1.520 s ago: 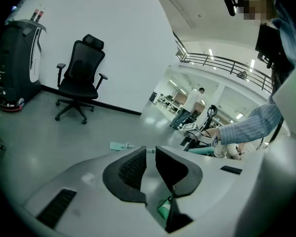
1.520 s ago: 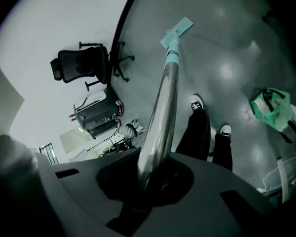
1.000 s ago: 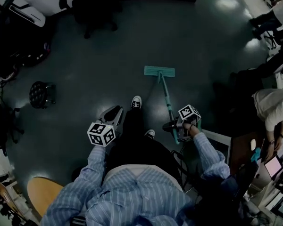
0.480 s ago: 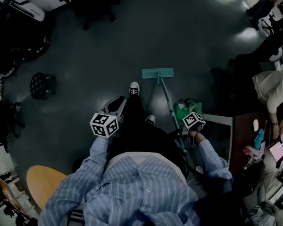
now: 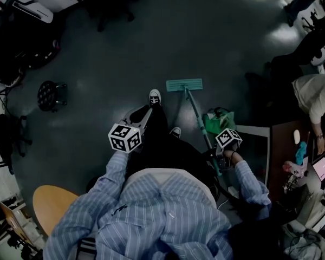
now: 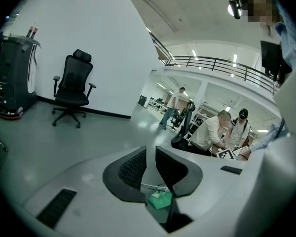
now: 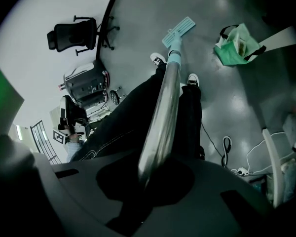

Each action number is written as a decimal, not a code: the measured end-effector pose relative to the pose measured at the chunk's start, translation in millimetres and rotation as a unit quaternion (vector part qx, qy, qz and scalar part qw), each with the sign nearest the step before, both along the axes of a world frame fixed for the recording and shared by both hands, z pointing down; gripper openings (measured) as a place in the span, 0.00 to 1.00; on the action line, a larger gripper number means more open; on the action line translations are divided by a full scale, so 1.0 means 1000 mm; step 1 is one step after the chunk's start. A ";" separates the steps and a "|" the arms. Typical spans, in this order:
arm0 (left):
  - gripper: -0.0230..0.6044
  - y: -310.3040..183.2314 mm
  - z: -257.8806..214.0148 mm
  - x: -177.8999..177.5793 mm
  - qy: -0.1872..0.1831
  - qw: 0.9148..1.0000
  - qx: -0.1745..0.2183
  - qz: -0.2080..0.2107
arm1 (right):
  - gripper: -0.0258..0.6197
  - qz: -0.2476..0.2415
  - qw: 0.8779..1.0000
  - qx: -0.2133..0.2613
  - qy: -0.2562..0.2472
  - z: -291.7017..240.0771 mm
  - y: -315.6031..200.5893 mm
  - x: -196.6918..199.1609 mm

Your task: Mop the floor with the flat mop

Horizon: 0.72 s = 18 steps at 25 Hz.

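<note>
The flat mop's teal head [image 5: 184,84] lies flat on the dark floor ahead of my feet. Its handle [image 5: 201,128] slants back to my right gripper [image 5: 216,158], which is shut on the metal shaft [image 7: 163,112]. In the right gripper view the shaft runs from the jaws down to the mop head [image 7: 179,31]. My left gripper [image 5: 137,115] hovers over my left leg and holds nothing. In the left gripper view its pads [image 6: 170,169] stand a thin slit apart, and the mop head [image 6: 160,200] shows below them.
A green bag [image 5: 218,121] sits on the floor right of the handle. A black office chair [image 5: 105,4] stands far ahead, a stool [image 5: 49,95] at the left, a round wooden seat [image 5: 51,213] behind left. A seated person [image 5: 314,104] and desks fill the right. Cables [image 7: 227,147] trail behind.
My right gripper has shifted right and back along with the handle. The green bag has come into view beside it. The left gripper has drifted slightly right.
</note>
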<state>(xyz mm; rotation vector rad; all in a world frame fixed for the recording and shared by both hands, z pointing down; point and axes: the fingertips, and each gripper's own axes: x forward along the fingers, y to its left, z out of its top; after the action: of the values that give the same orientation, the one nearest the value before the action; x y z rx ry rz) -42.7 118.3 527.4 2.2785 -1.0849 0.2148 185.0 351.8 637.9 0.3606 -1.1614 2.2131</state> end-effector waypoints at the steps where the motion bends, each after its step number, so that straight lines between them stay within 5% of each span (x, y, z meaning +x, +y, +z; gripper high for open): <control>1: 0.13 0.000 0.000 0.003 -0.001 1.000 0.000 0.003 | 0.11 -0.002 1.000 0.000 0.000 0.000 0.001 0.001; 18: 0.13 -0.031 0.015 0.027 -0.007 0.999 -0.017 0.032 | 0.11 -0.028 1.000 -0.005 -0.006 -0.001 -0.026 0.006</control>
<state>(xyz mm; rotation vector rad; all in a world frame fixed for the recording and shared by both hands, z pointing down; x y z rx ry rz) -15.6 87.6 542.8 2.2858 -1.0094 0.2745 190.7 326.0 636.7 0.3077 -1.1518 2.1756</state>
